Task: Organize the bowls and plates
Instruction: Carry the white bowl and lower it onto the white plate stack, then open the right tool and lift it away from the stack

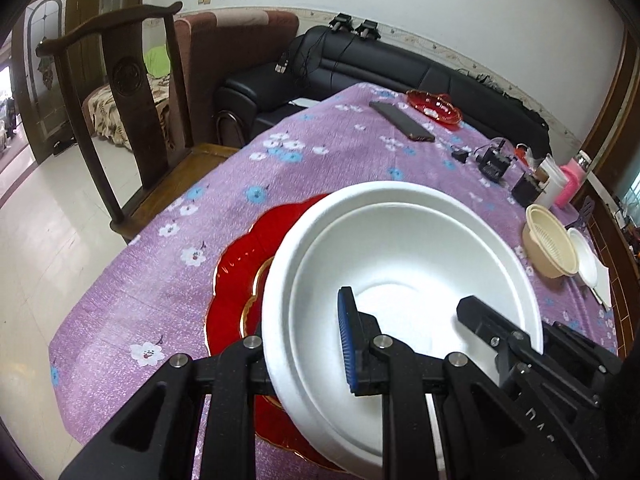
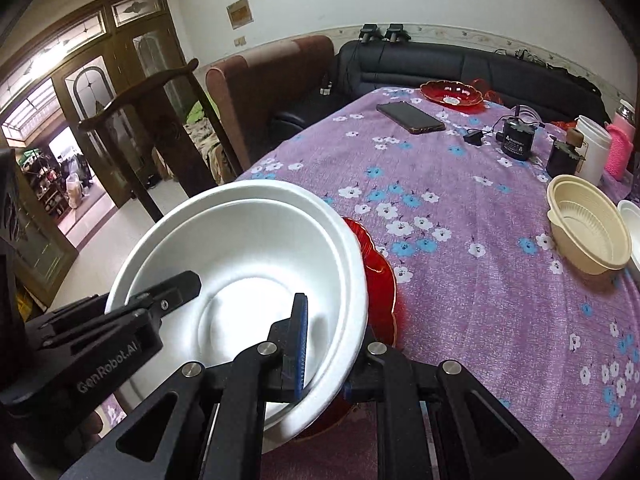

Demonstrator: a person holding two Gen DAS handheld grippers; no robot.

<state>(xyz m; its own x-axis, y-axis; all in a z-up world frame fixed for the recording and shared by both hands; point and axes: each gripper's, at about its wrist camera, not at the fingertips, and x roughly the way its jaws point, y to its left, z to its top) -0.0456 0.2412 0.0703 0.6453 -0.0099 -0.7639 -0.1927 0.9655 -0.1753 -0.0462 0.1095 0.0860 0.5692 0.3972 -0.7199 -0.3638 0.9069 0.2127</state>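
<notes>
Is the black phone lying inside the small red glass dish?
No, the black phone lies flat on the purple flowered tablecloth, beside the small red glass dish.

"genrobot.ai" on left gripper [image 2: 192, 286]

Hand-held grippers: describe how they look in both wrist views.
Each hand-held gripper, left and right, is matte black, with angular linkage arms joined by round silver pins. The fingers carry ribbed blue pads. White "GenRobot.AI" lettering marks the left one's side. No cables or sleeves show.
</notes>
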